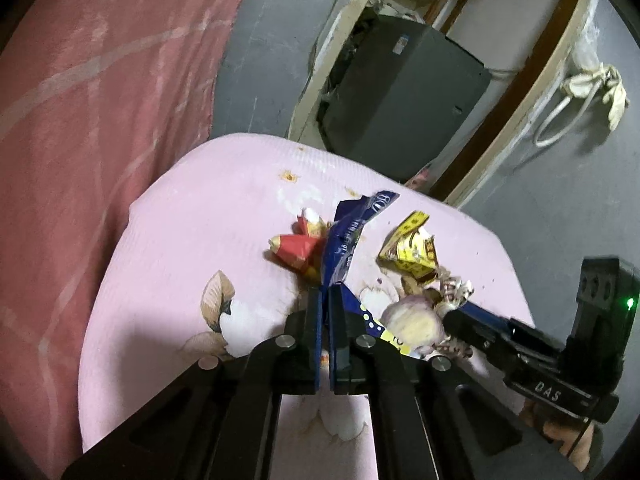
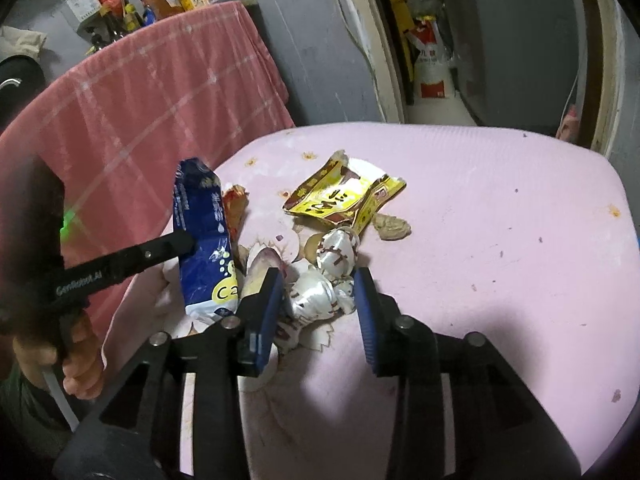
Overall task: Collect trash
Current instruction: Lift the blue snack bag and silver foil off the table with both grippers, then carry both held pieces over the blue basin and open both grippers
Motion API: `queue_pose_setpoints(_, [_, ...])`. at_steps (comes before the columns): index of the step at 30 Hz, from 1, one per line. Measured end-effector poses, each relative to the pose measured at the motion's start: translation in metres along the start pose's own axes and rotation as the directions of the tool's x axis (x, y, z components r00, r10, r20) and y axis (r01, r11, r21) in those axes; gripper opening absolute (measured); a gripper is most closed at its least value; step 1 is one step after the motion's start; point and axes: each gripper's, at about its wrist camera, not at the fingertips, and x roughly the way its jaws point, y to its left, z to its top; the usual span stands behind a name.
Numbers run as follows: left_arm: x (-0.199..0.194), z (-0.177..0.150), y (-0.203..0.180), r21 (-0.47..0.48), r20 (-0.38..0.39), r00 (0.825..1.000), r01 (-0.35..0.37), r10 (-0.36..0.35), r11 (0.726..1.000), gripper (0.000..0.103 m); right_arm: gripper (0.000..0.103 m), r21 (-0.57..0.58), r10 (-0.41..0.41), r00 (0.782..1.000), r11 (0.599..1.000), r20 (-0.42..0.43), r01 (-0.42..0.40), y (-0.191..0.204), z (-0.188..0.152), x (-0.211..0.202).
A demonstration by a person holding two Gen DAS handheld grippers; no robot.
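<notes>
A: The left tongs (image 1: 327, 300) pinch the blue wrapper (image 1: 348, 236) by one thin edge above the pink cushion (image 1: 180, 240); I judge it could slip out.

B: The right tongs (image 2: 320, 280) stand apart around the crumpled white wrapper (image 2: 316, 294), pads not pressing (a late squeeze may just nudge it).

A: Only the right view shows the yellow packet (image 2: 340, 196) lying flat.

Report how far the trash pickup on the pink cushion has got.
Done: nothing visibly cleared. In hand: left gripper shut on the blue wrapper; right gripper open around the white wrapper. Left: yellow wrapper, red wrapper, peels on the pink cushion.
</notes>
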Motion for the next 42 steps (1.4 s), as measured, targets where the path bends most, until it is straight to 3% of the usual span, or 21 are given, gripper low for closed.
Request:
queue_pose_setpoints(5, [0.004,-0.007,-0.006,0.03,-0.027,1.0,-0.001,0.001,1.0,0.0,0.036,0.03,0.015,1.0,0.999,-0.028,-0.014,-0.004,0.0,0.004])
queue_pose_setpoints(12, [-0.006,-0.01,-0.015,0.065,0.003,1.0,-0.017,0.017,0.998,0.0,0.029,0.04,0.036,0.999,0.999,-0.005,-0.036,-0.009,-0.008,-0.005])
queue_pose_setpoints(18, [-0.023,-0.015,-0.036,0.127,0.078,0.997,-0.037,0.027,0.991,0.0,0.029,0.001,0.021,0.993,1.0,0.113,-0.021,-0.005,-0.016,-0.038])
queue_pose_setpoints(23, [-0.041,-0.021,-0.06,0.179,0.174,0.985,-0.04,0.008,0.983,0.0,0.029,-0.057,-0.012,0.967,0.998,0.254,0.027,0.001,-0.018,-0.083])
queue_pose_setpoints(27, [-0.058,-0.025,-0.085,0.22,0.258,0.966,-0.034,-0.025,0.975,0.0,0.029,-0.091,-0.044,0.925,0.992,0.377,0.084,0.009,-0.017,-0.124])
queue_pose_setpoints(30, [-0.074,-0.026,-0.109,0.257,0.328,0.943,-0.025,-0.063,0.966,0.0,0.029,-0.103,-0.066,0.881,0.986,0.469,0.129,0.013,-0.02,-0.158])
queue_pose_setpoints(37, [-0.105,-0.023,-0.169,0.322,0.464,0.868,0.018,-0.174,0.947,0.0,0.029,-0.096,-0.137,0.762,0.963,0.633,0.252,0.012,-0.02,-0.227])
queue_pose_setpoints(42, [-0.112,-0.025,-0.212,0.383,0.51,0.821,0.052,-0.258,0.922,0.0,0.03,-0.06,-0.2,0.681,0.939,0.705,0.338,0.001,-0.027,-0.268])
